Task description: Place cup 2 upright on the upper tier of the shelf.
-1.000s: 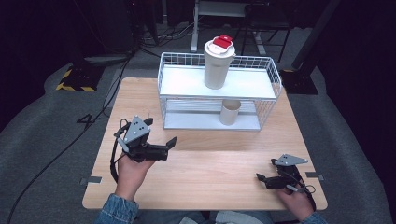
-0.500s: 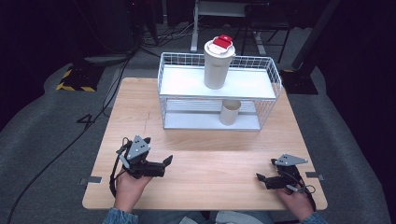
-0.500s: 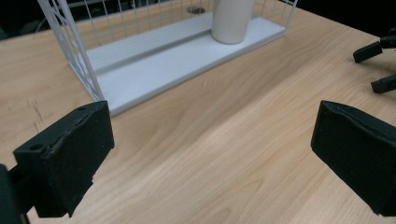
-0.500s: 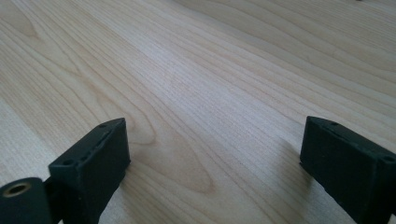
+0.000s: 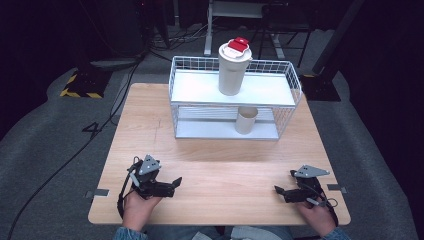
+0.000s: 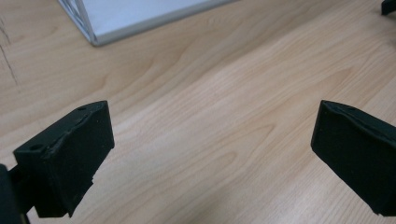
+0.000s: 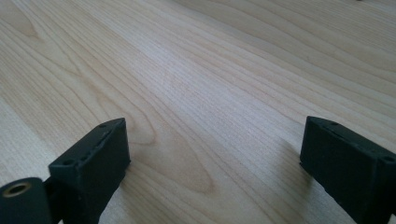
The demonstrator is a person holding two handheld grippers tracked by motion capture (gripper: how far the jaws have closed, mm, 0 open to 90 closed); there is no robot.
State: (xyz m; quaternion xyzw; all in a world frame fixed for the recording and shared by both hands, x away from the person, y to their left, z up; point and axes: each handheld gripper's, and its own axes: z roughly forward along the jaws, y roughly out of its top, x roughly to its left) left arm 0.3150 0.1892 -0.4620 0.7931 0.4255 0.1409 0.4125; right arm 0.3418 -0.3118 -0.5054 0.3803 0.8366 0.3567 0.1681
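Observation:
A white wire two-tier rack point(image 5: 285, 85) stands at the back of the wooden table point(image 5: 220, 160). On its top shelf stands a tall beige cup point(image 5: 232, 72) with a red-and-white lid. A smaller beige cup point(image 5: 245, 120) stands on the lower shelf. My left gripper point(image 5: 176, 183) rests near the front left edge, open, with nothing between its jaws. My right gripper point(image 5: 278, 192) lies near the front right edge, also open and empty. In the left gripper view bare wood lies between the jaws and the rack's lower shelf corner point(image 6: 135, 18) shows at the top. The right gripper view has bare wood point(image 7: 210, 116) between the jaws.
Grey floor surrounds the table, with cables and a yellow-black striped block point(image 5: 80, 85) at the far left. Stand legs point(image 5: 210, 30) rise behind the rack. Bare tabletop stretches between the two grippers and in front of the rack.
My left gripper has moved back toward the front left edge and come down onto the table. The right gripper has stayed put.

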